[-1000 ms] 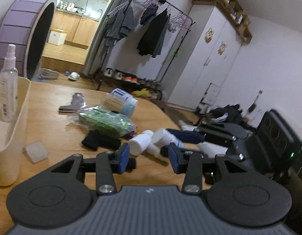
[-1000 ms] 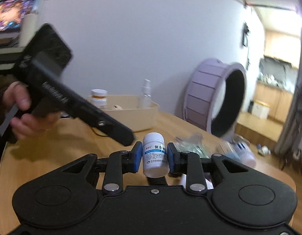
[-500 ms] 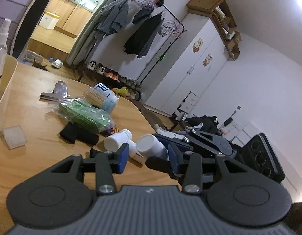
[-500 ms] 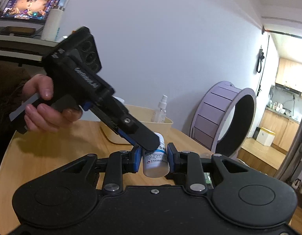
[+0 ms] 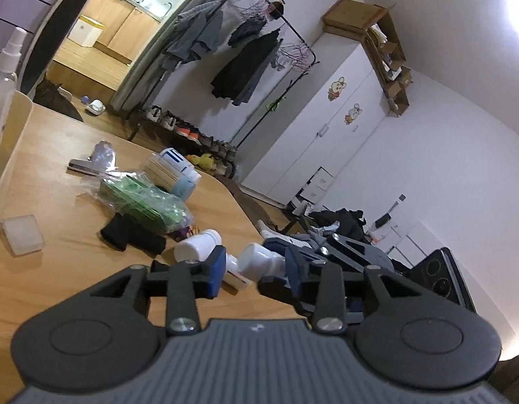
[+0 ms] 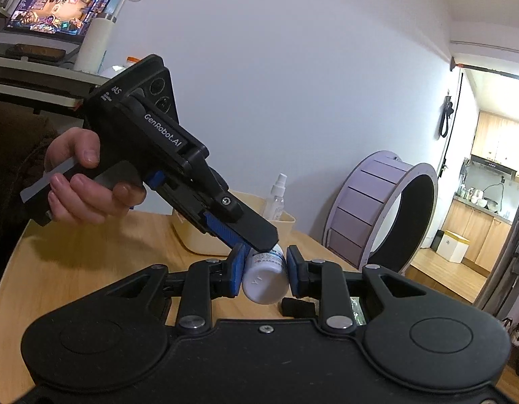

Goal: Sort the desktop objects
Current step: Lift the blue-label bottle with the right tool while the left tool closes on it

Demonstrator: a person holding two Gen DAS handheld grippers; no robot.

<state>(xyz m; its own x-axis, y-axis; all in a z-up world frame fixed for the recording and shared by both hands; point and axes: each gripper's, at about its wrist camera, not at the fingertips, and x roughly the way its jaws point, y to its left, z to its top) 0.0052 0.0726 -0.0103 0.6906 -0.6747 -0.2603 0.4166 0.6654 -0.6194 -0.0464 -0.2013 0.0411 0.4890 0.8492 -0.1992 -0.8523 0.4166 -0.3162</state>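
Two grippers meet mid-frame: my right gripper [image 6: 264, 271] clamps the white pill bottle [image 6: 265, 277] steady while my left gripper [image 6: 256, 239], jaws closing, takes its far end for a handover.

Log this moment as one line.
right gripper: shut on bottle | left gripper: closing around bottle's cap end | bin: behind

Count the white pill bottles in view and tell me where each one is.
2: one white pill bottle clamped in the right hand-held gripper; another pill bottle lying on the table. More may be hidden behind the hand-held grippers.
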